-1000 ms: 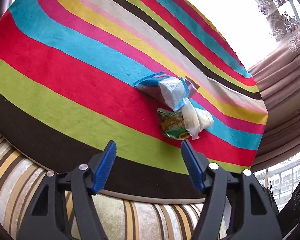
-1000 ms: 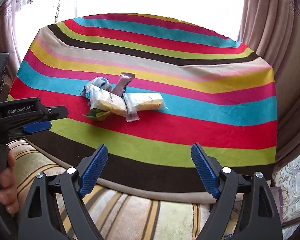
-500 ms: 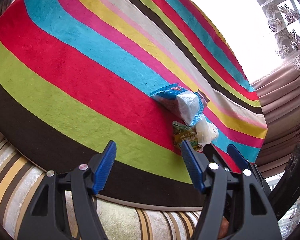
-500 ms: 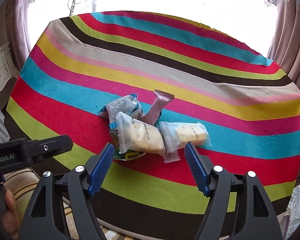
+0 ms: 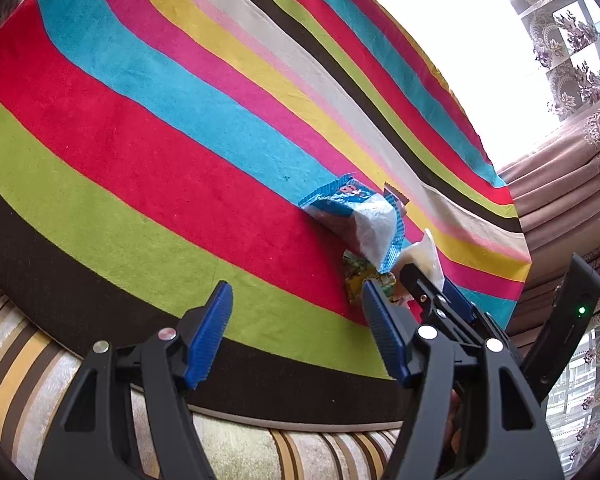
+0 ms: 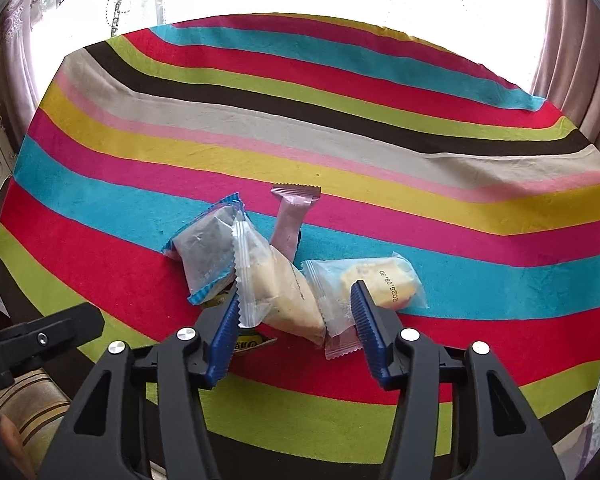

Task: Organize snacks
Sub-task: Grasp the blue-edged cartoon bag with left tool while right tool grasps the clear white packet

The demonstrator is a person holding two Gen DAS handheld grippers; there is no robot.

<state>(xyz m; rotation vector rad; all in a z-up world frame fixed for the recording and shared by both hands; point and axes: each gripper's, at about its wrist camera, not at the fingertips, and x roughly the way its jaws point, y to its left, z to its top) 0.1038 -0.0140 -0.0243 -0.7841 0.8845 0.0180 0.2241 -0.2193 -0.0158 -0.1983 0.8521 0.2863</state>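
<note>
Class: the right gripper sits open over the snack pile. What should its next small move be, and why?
Probably lower and close: the right gripper is open, straddling the clear packet of pale biscuits, which lies on top of the pile, easiest to lift first.

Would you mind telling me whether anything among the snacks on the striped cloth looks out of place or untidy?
Yes: the snack packets are heaped, not laid out. The clear cake packet lies slanted over the blue-edged packet and the pink bar; a green packet is nearly buried underneath. Nothing looks torn or spilled.

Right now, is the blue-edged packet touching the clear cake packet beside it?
Touching. The right wrist view shows the clear cake packet with its serrated end lying over the blue-edged packet.
</note>
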